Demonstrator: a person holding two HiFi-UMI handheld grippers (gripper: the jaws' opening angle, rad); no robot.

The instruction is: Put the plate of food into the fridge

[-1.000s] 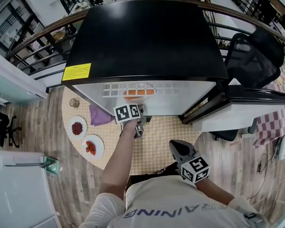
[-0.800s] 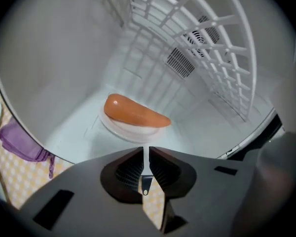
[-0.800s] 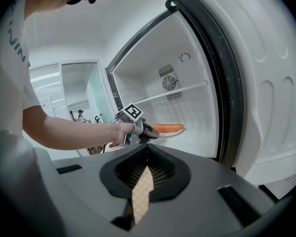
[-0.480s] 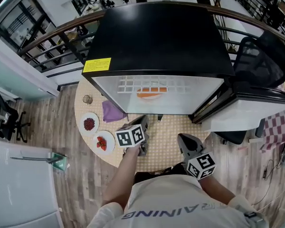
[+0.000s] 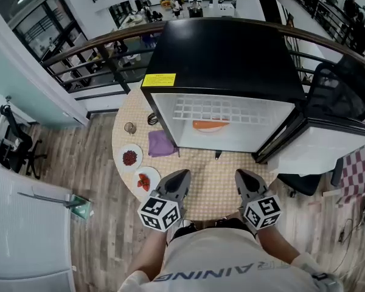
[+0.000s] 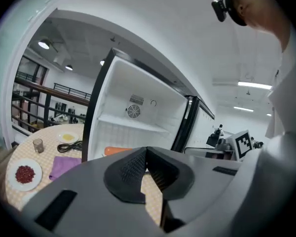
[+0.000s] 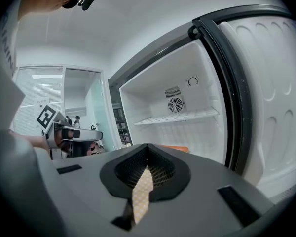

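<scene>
The black-topped fridge [image 5: 225, 47] stands open, its door [image 5: 319, 145] swung out to the right. An orange plate of food [image 5: 210, 125] lies on the white floor inside, under a wire shelf; the same plate [image 6: 119, 150] shows low in the left gripper view and the plate's rim [image 7: 180, 148] in the right gripper view. My left gripper [image 5: 182, 174] [image 6: 146, 149] hangs in front of the fridge, its jaws just closed on nothing. My right gripper [image 5: 239, 174] [image 7: 147, 147] is beside it, shut and holding nothing.
On the round patterned table [image 5: 216, 181] left of the fridge lie a plate of red berries [image 5: 129, 157], a plate of strawberries [image 5: 147, 180], a purple cloth [image 5: 161, 143], a small glass [image 5: 129, 127] and a black cable [image 5: 152, 119]. A black office chair [image 5: 340, 72] stands at the right.
My left gripper has drawn back from the fridge mouth toward my body and its jaws have closed. The orange plate stays inside the fridge. The right gripper has risen slightly.
</scene>
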